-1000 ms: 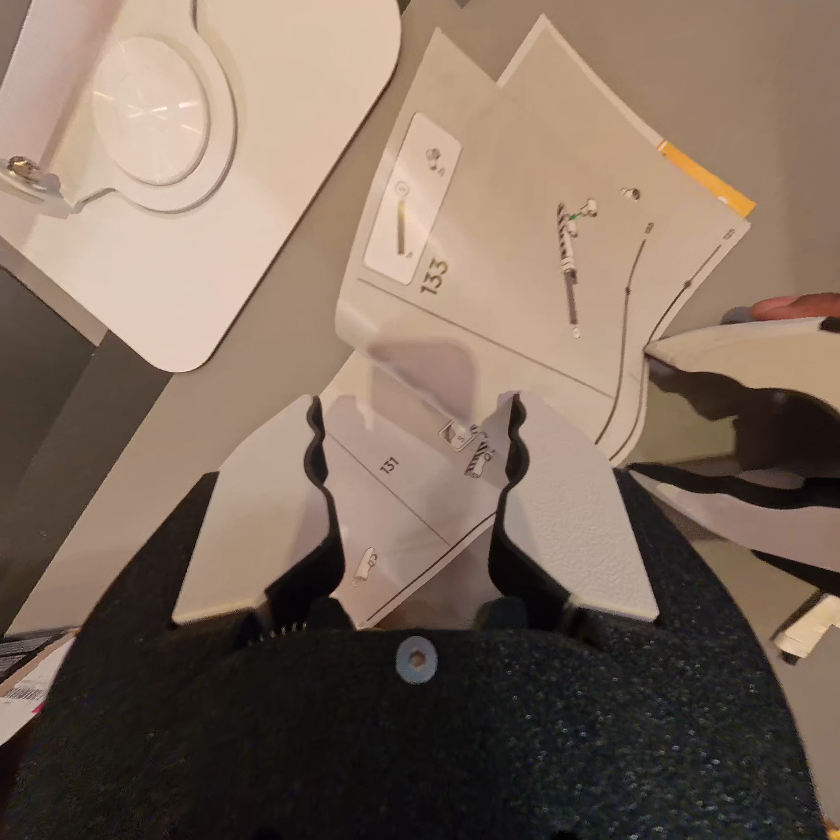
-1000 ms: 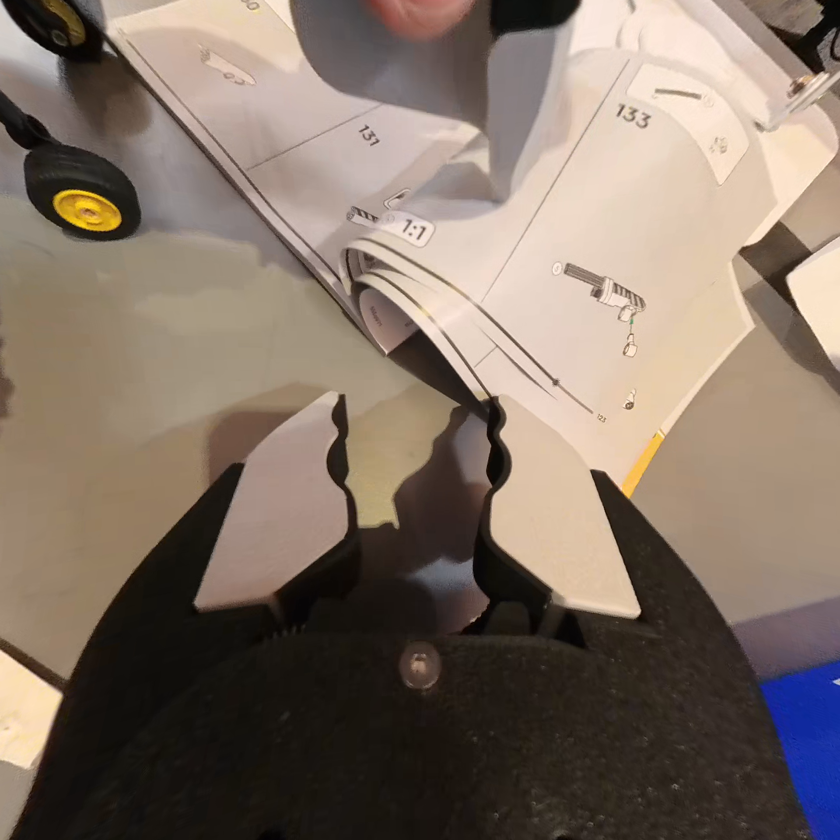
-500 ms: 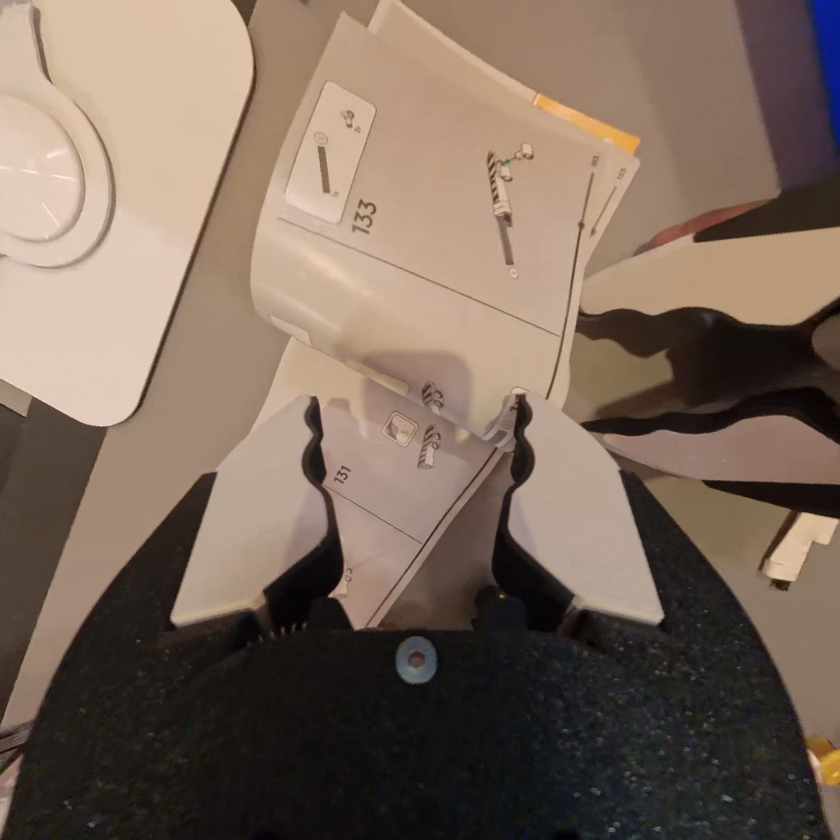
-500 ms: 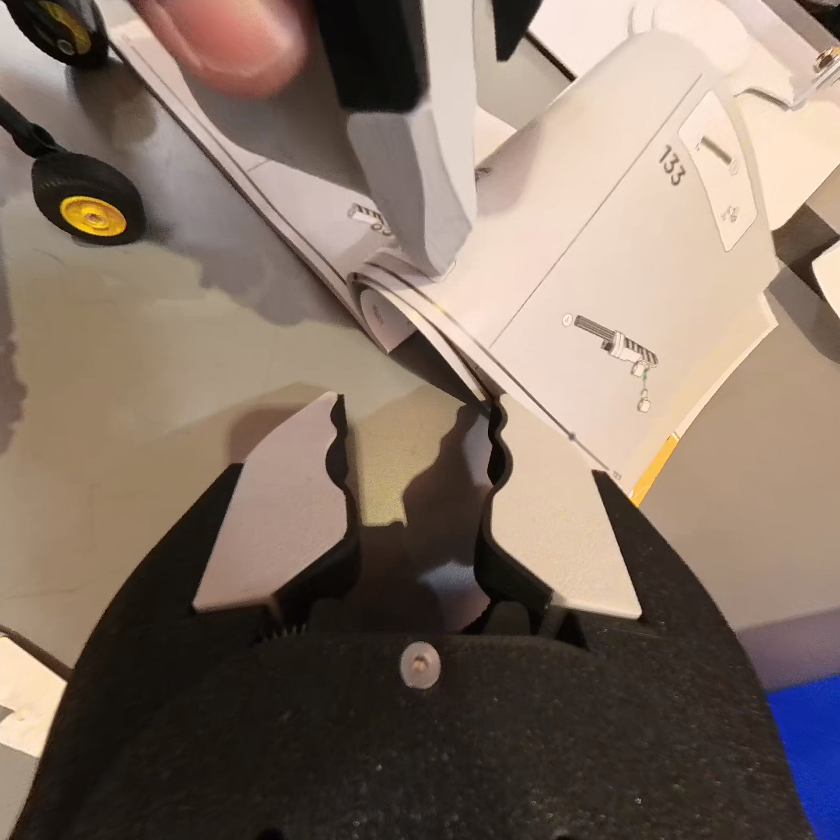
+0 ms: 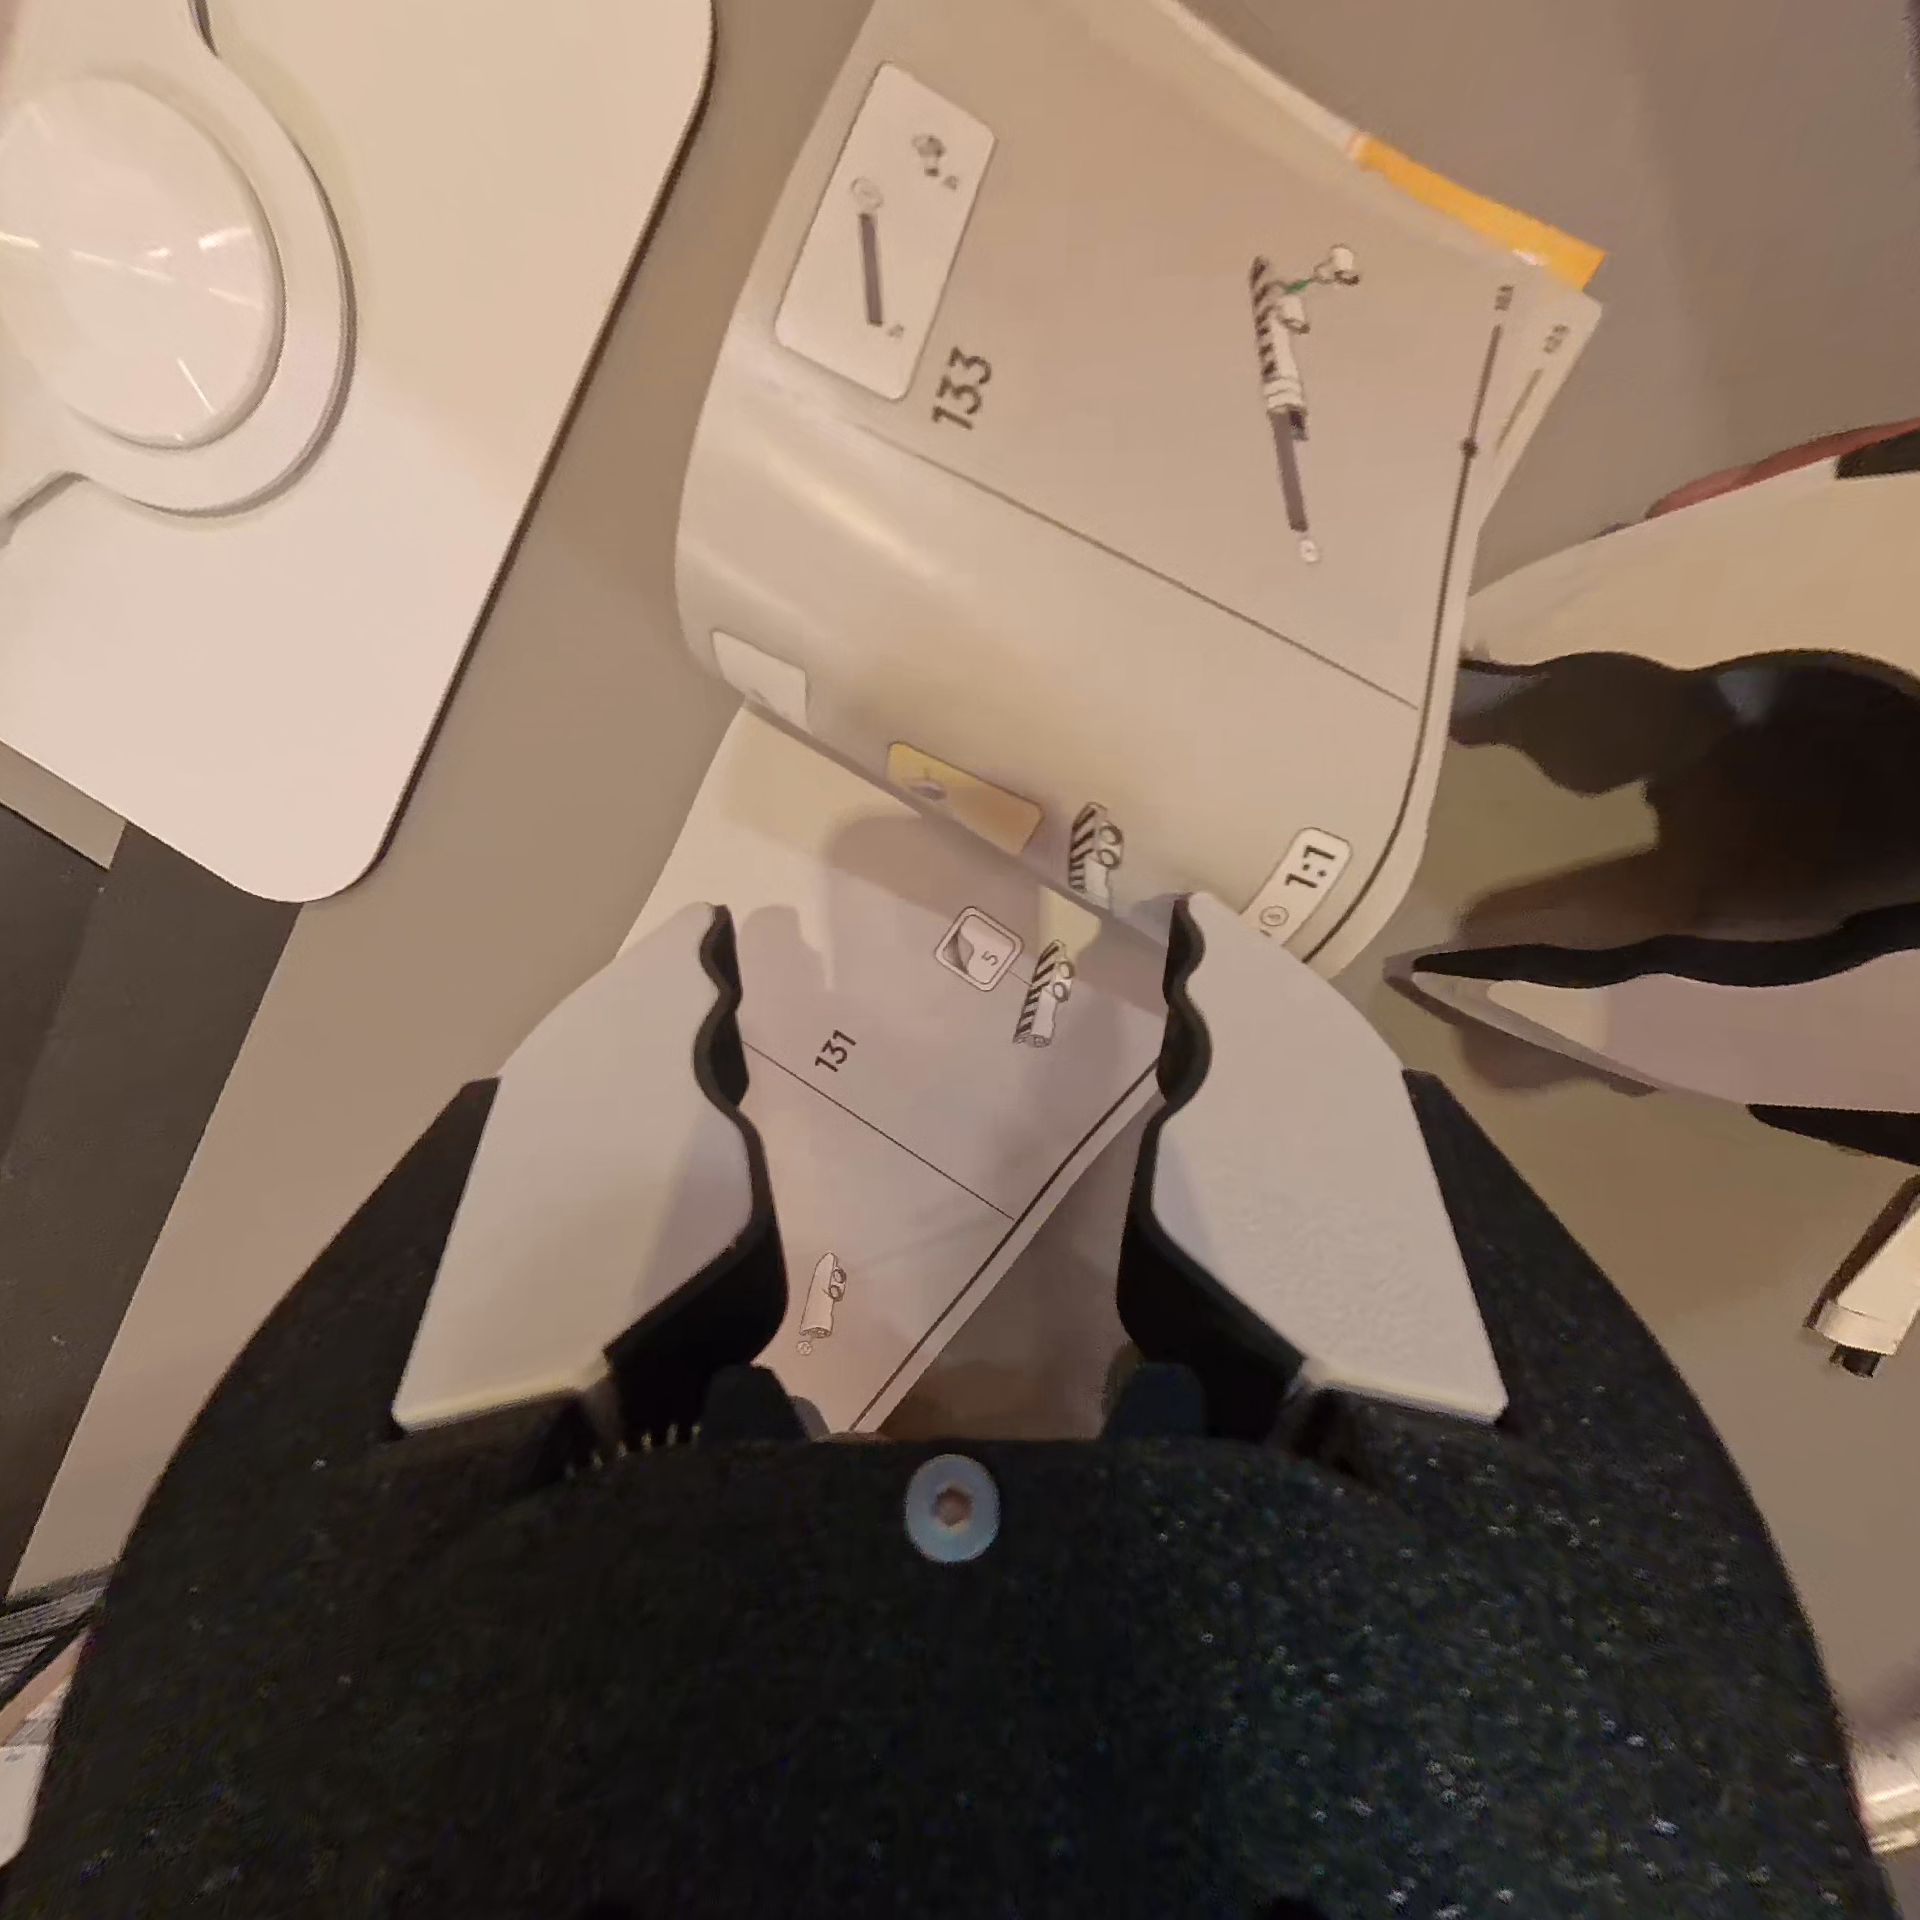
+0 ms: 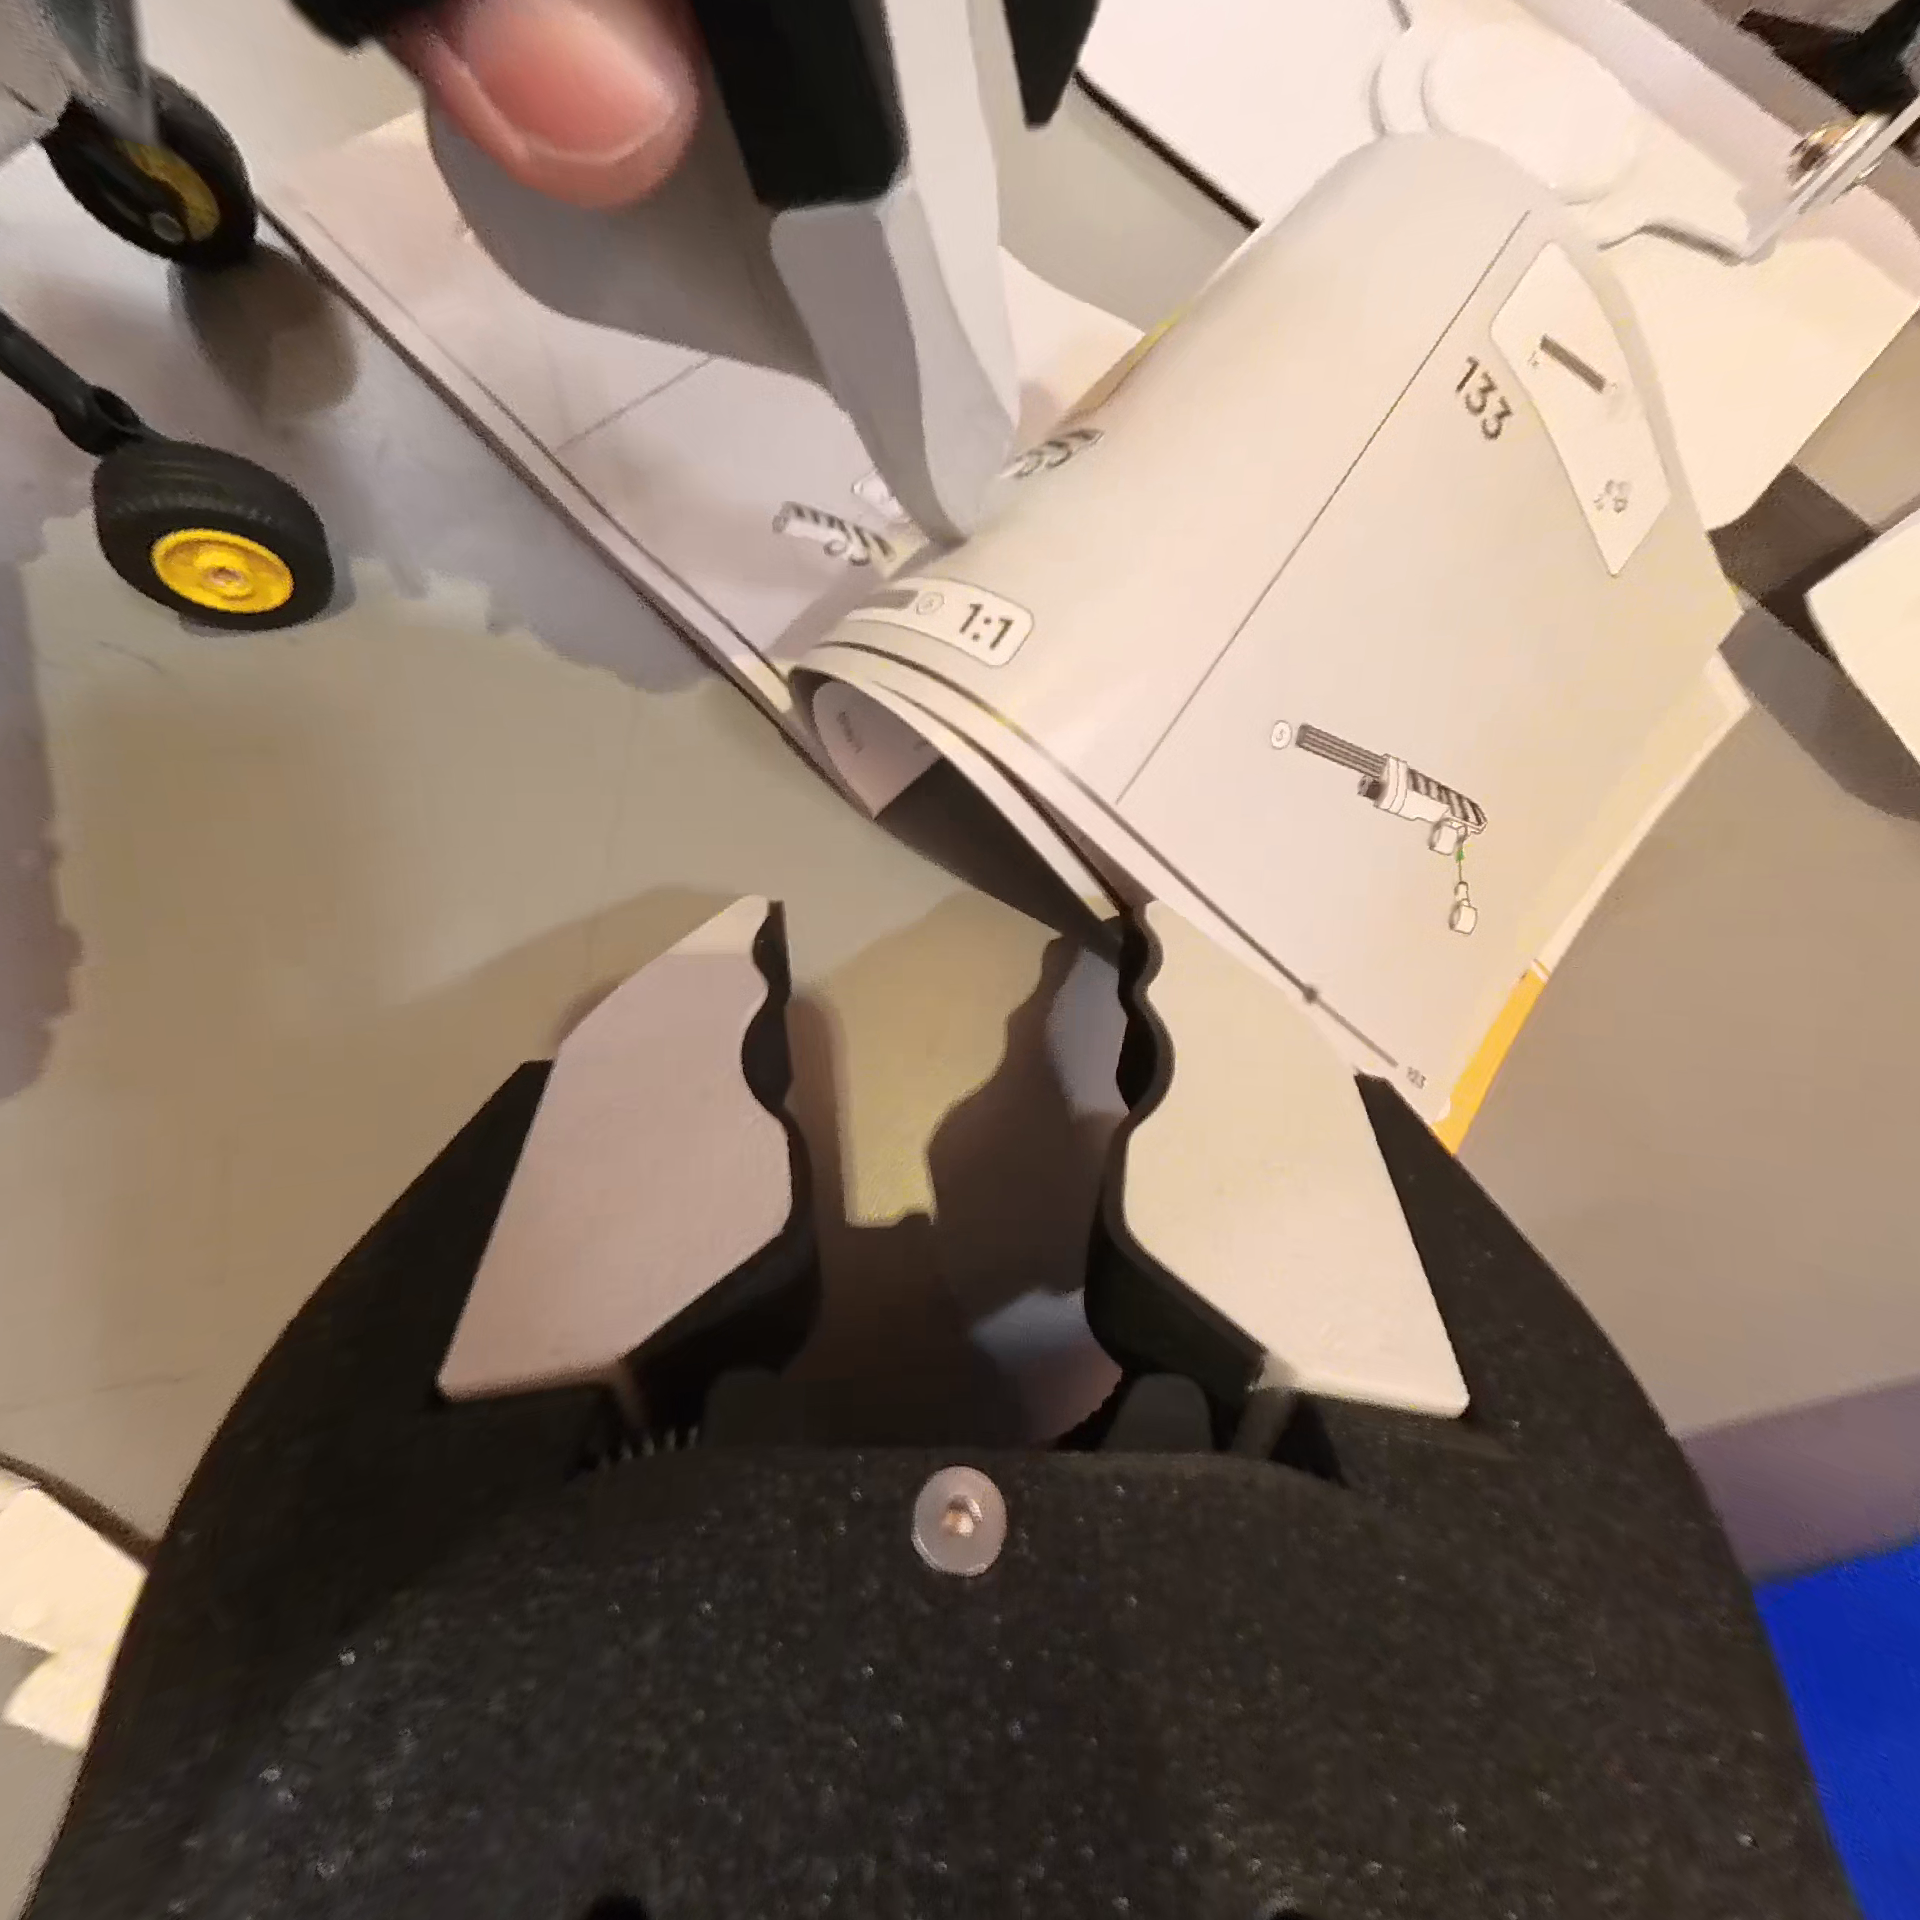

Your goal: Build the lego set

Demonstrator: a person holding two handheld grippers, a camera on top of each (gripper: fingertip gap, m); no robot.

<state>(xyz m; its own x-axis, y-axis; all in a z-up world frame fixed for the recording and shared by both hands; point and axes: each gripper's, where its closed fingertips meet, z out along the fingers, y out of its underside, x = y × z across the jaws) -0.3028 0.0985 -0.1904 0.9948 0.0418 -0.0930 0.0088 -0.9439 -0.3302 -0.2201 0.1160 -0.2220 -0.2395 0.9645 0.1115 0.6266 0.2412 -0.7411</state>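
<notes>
Left wrist view: open left claw (image 5: 951, 935) over instruction booklet (image 5: 1091, 520)

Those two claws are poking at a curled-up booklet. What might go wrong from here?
The pages of the instruction booklet arch up in a loop, and a finger of the left gripper presses at its fold: a crease or tear seems possible. The right gripper stands open at the page edge, so the pages may spring back. A yellow-hubbed wheel nearby might get knocked.
</notes>
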